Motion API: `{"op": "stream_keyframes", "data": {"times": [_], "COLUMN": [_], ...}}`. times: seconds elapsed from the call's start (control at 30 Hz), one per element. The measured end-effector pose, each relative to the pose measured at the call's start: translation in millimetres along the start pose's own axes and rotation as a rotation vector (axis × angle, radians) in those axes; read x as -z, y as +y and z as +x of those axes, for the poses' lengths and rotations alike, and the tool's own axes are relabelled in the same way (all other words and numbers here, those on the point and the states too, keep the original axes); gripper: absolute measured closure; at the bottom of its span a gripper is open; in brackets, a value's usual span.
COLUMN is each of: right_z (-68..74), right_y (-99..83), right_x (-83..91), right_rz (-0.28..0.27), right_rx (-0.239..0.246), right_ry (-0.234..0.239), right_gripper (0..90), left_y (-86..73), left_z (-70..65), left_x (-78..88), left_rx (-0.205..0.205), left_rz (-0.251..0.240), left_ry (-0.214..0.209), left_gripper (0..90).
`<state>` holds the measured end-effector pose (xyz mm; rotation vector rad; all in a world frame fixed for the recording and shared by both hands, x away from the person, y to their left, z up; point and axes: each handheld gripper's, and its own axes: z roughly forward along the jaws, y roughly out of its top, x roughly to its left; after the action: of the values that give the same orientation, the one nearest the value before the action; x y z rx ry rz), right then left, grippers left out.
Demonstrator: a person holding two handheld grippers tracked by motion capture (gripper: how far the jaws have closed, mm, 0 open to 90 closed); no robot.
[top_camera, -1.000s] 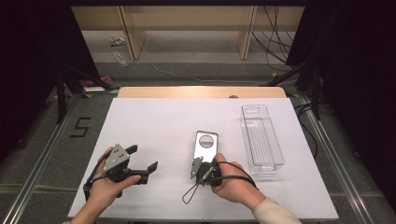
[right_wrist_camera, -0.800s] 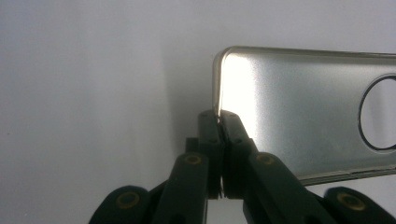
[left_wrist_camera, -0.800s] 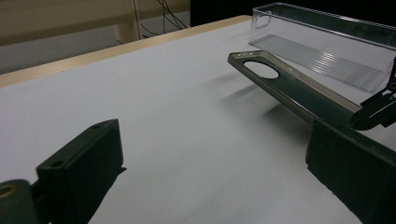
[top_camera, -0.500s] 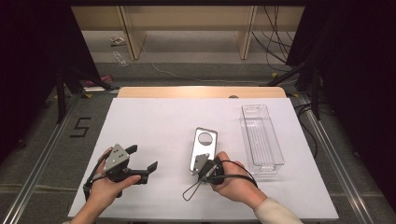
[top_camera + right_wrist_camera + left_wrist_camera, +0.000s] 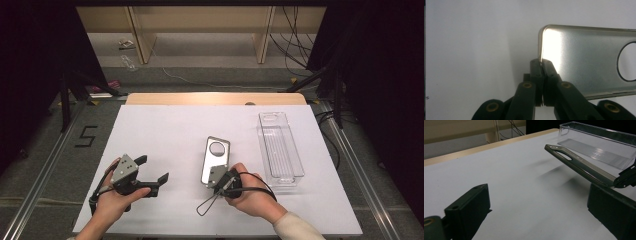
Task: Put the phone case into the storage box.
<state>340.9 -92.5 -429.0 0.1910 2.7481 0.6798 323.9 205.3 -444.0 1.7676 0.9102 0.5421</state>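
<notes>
A silver metal plate (image 5: 216, 160) with a round hole near its far end sits mid-table, tilted, its far end raised off the white surface. My right gripper (image 5: 220, 178) is shut on the plate's near edge; the right gripper view shows both jaws pinched on the plate (image 5: 584, 60) at its corner, gripper (image 5: 541, 62). My left gripper (image 5: 152, 169) rests at the front left, open, nothing between its jaws. In the left gripper view (image 5: 537, 197) the plate (image 5: 579, 163) slopes upward ahead, and the right gripper (image 5: 626, 177) clamps its low end.
A clear plastic tray (image 5: 280, 145) lies lengthwise right of the plate, also seen as the tray (image 5: 599, 142). The white table top (image 5: 165, 125) ends in a wooden strip at the back. A cable loop (image 5: 206, 204) trails from the right gripper.
The plate has tilted and turned slightly in the right gripper's hold. Both hands have stayed in place.
</notes>
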Motion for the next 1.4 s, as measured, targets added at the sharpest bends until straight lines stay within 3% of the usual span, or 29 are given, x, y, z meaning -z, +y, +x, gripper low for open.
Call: {"op": "stream_keyframes", "data": {"times": [0.57,1.0,1.2,1.4], "right_z": [1.1,4.0,5.3,7.1], "right_y": [-1.8,-1.5,0.0,2.0], "right_x": [1.9,1.6,2.4,3.3], "right_rz": [-0.083,-0.112,-0.132,-0.141], "right_rx": [0.015,0.026,0.035,0.031], "right_ry": [-0.002,0.002,0.000,-0.003], "right_gripper": [89.3,89.3,89.3,89.3], "left_y": [0.1,0.0,3.1,11.6], "left_z": [0.1,-0.4,0.5,-2.4], "left_x": [0.1,-0.6,-3.3,-10.1], "left_rx": [0.000,0.004,0.014,0.040], "left_rz": [0.000,0.001,0.037,0.074], "left_ry": [-0.002,-0.008,0.027,0.007], "left_gripper": [4.4,5.1,8.1,10.7]}}
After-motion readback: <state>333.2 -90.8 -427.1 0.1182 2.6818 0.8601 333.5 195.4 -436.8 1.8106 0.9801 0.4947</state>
